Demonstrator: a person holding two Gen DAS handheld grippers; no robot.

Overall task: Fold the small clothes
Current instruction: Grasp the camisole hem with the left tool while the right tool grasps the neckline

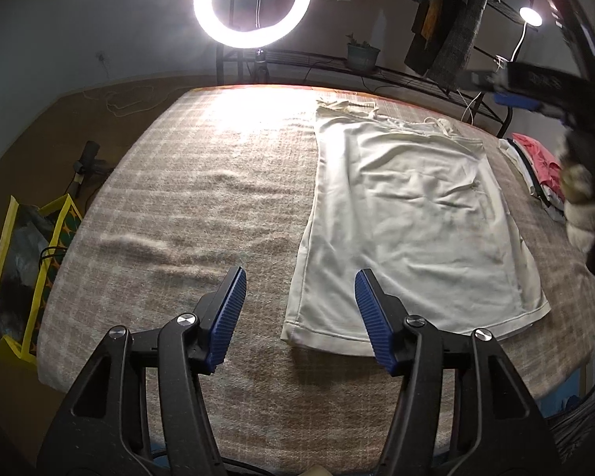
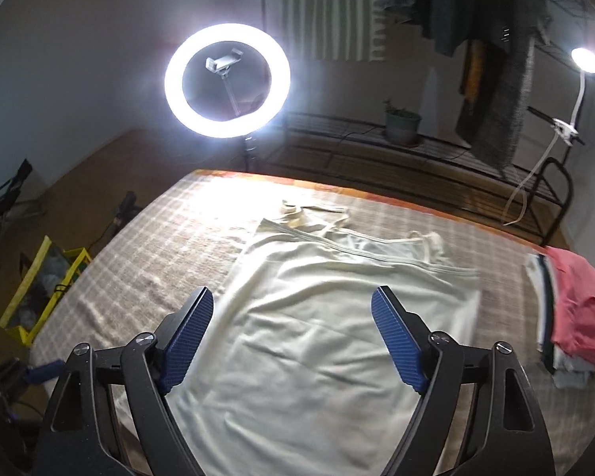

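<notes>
A cream sleeveless top lies flat on a plaid blanket, thin straps at the far end and hem towards me. My left gripper hovers open over the top's near left edge, just above the hem corner. One blue pad is over the blanket and the other over the cloth, with nothing pinched between them. In the right wrist view the same top fills the middle. My right gripper stands open above its upper half, its left pad near the cloth's left edge. Nothing is held.
A stack of folded clothes topped by a pink piece sits at the blanket's right edge. A lit ring light stands beyond the far edge, with a metal rack and plant pot behind. A yellow bag sits on the floor at left.
</notes>
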